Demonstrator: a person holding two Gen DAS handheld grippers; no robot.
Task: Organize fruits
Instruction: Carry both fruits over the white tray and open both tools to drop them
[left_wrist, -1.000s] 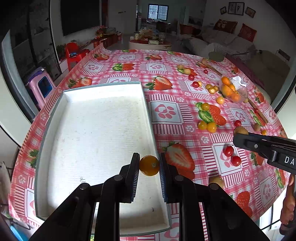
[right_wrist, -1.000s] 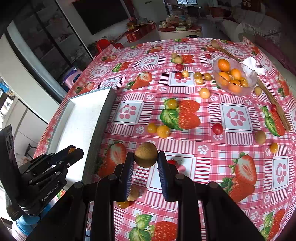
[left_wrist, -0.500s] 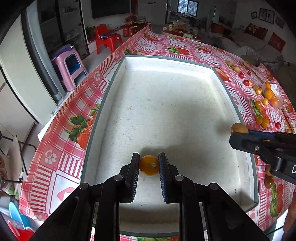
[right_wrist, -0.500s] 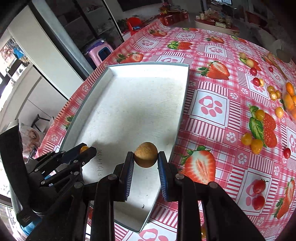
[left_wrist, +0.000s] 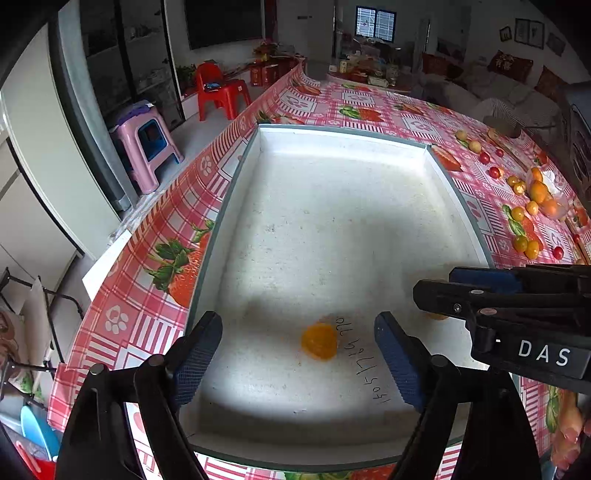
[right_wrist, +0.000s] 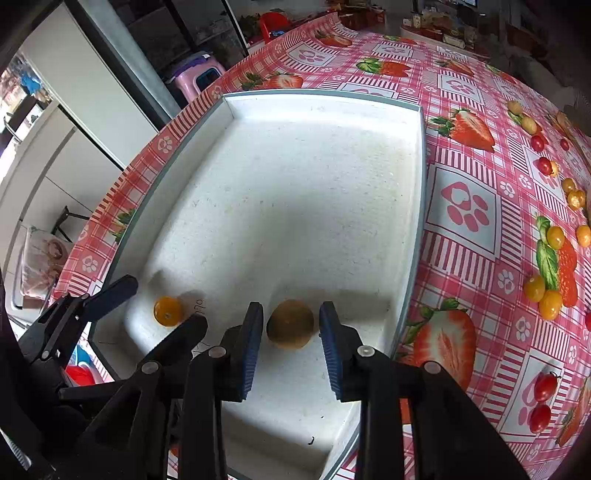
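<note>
Left gripper (left_wrist: 298, 350) fingers spread wide around the orange fruit (left_wrist: 319, 340), which lies on the tray (left_wrist: 236, 206) floor. Right gripper (right_wrist: 291, 341) fingers stand apart beside the brown fruit (right_wrist: 290, 324), also resting in the tray.

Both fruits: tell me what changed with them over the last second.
Both tongs carried their fruits from over the tablecloth to the tray, then opened. The orange fruit lies released between the left tongs; the brown fruit lies between the right tongs. The scattered fruit stayed put.
</note>
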